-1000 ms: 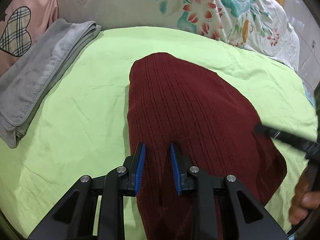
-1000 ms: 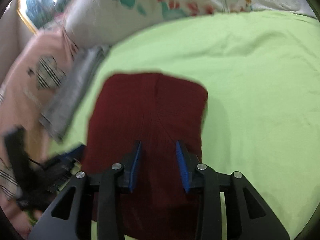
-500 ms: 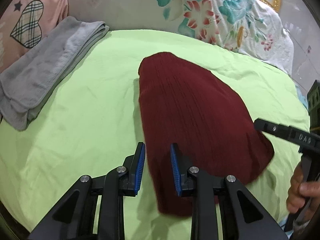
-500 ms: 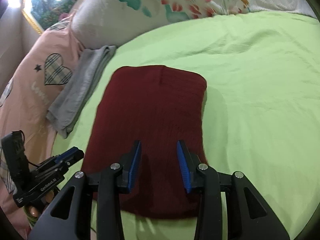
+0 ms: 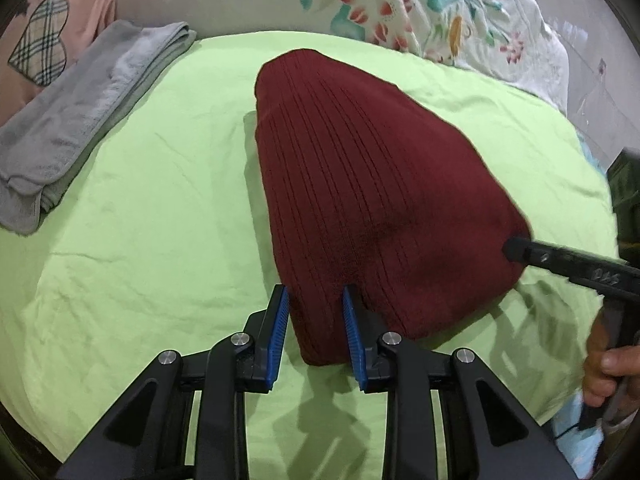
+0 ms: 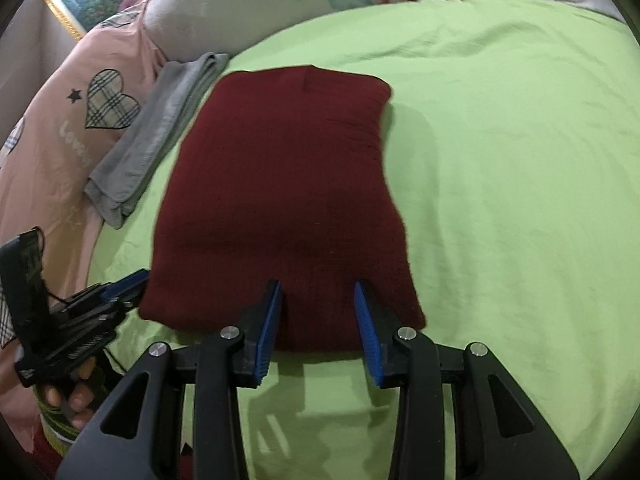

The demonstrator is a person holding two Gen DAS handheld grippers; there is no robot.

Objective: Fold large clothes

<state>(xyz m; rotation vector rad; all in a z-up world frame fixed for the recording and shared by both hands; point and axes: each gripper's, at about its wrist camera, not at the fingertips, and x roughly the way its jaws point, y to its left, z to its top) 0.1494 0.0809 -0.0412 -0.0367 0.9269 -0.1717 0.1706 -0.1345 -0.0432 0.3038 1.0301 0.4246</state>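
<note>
Grey towelling comes first at our far left: a folded towel (image 5: 80, 120) lies at about ten o'clock in the left wrist view, well apart from the work, with a pink heart-print pillow (image 5: 44, 40) behind it. Moving right, the green bed sheet (image 5: 140, 240) carries the task's thing, a maroon ribbed knit sweater (image 5: 360, 200), already folded into a thick oblong that runs from six o'clock up toward twelve.

Our left tongs (image 5: 316, 328) stand partly open with blue pads either side of the sweater's near left corner; whether they touch it we cannot tell, and they clamp nothing. Further right, our right tongs (image 6: 320, 326) are open wider, straddling the near edge at six o'clock in the right wrist view, also gripping nothing. At three o'clock in the left view their tip sits by the sweater's right edge.

We judge the knit soft, limp and fairly heavy for cloth, with stacked layers that will slide over one another and sag between two holds. It will not slip from the pads, nor break. Best to pinch all layers at the two near corners, deep enough to catch the bottom ply, and lift evenly.
</note>
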